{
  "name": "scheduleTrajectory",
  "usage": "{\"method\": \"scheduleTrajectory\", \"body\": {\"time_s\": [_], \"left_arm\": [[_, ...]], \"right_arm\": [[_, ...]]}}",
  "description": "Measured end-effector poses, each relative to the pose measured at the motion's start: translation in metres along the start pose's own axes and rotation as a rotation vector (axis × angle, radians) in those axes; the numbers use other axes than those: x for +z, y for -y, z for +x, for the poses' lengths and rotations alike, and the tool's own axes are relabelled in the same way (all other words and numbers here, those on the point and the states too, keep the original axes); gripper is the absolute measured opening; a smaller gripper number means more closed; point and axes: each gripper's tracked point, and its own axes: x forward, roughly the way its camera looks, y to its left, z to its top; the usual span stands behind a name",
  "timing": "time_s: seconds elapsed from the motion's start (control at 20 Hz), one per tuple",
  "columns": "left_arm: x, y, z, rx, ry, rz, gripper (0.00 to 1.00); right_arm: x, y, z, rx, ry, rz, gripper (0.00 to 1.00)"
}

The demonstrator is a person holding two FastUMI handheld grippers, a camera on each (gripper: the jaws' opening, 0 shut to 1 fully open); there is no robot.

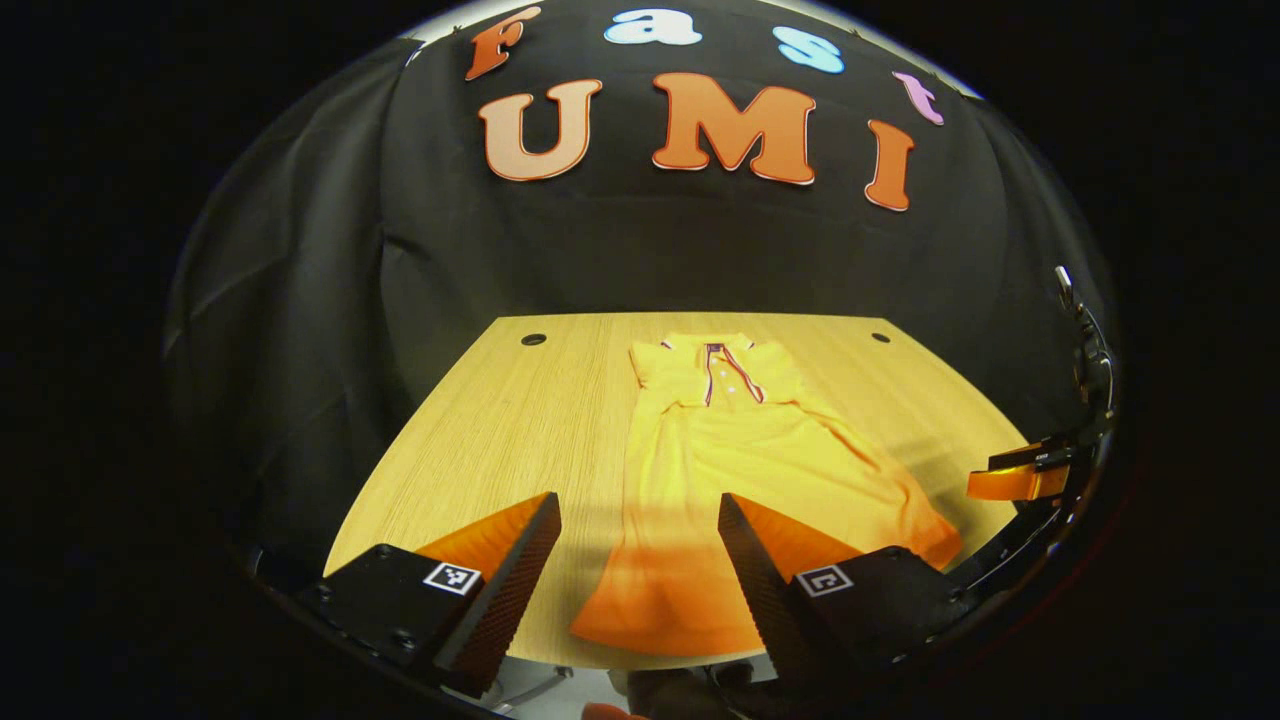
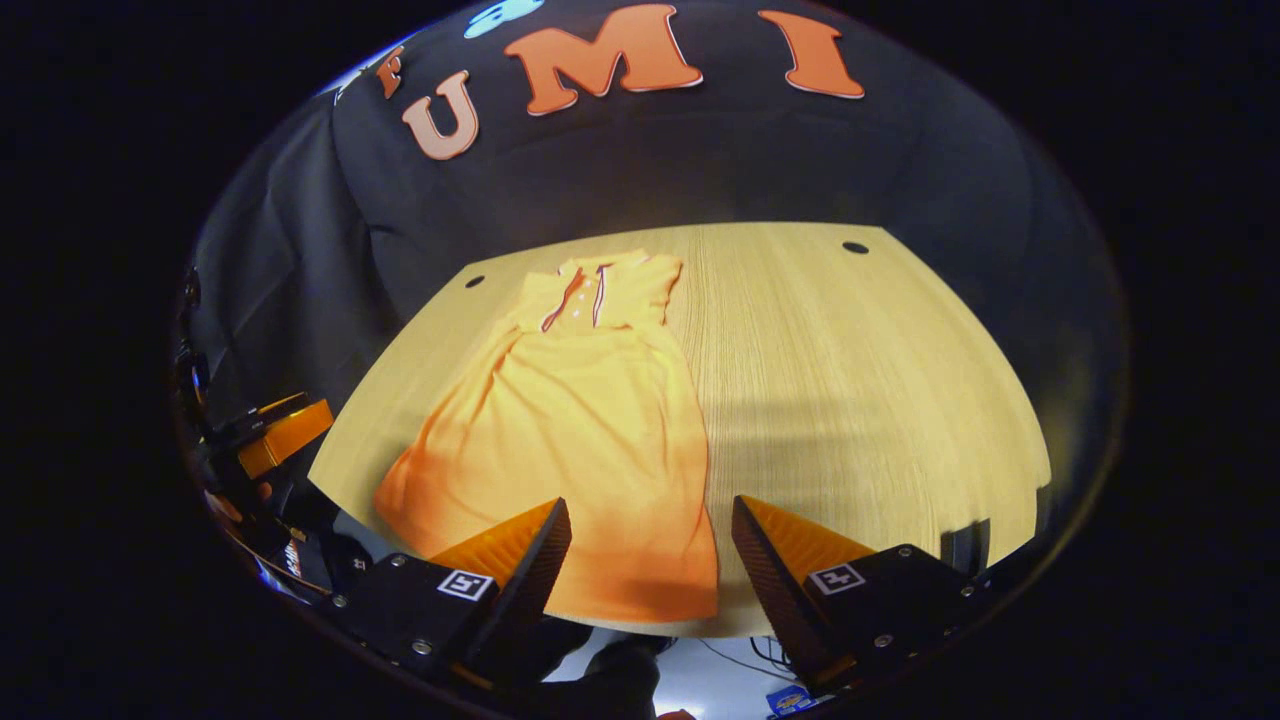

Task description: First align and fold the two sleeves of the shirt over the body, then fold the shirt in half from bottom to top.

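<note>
On the table (image 1: 560,400) lies the shirt (image 1: 740,450), sleeves folded in — soft, light, liable to slide. Left gripper (image 1: 640,560) and right gripper (image 2: 650,560) gape, empty — best grasped at hem corners.

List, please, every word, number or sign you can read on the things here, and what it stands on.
Shirt: no print or tag that can be read.
Square markers: coded patterns, not text.
Sticker at the bottom of the right gripper view: too blurred to read.
</note>
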Motion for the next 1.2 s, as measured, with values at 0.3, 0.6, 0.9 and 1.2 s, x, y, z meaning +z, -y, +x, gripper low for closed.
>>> {"method": "scheduleTrajectory", "body": {"time_s": [0.3,0.6,0.9,1.2], "left_arm": [[-0.052,-0.004,0.023,-0.014,-0.171,-0.01,0.98],[-0.106,-0.008,0.035,-0.046,-0.322,-0.032,0.98],[-0.131,-0.015,0.041,-0.03,-0.45,-0.057,0.99],[-0.144,-0.012,0.042,-0.035,-0.492,0.011,0.99]], "right_arm": [[-0.047,0.01,0.02,-0.036,-0.135,-0.034,0.99],[-0.072,0.016,0.032,-0.064,-0.22,-0.005,0.99],[-0.083,0.011,0.039,-0.072,-0.269,-0.03,0.99],[-0.089,0.01,0.042,-0.121,-0.277,-0.068,0.98]]}}
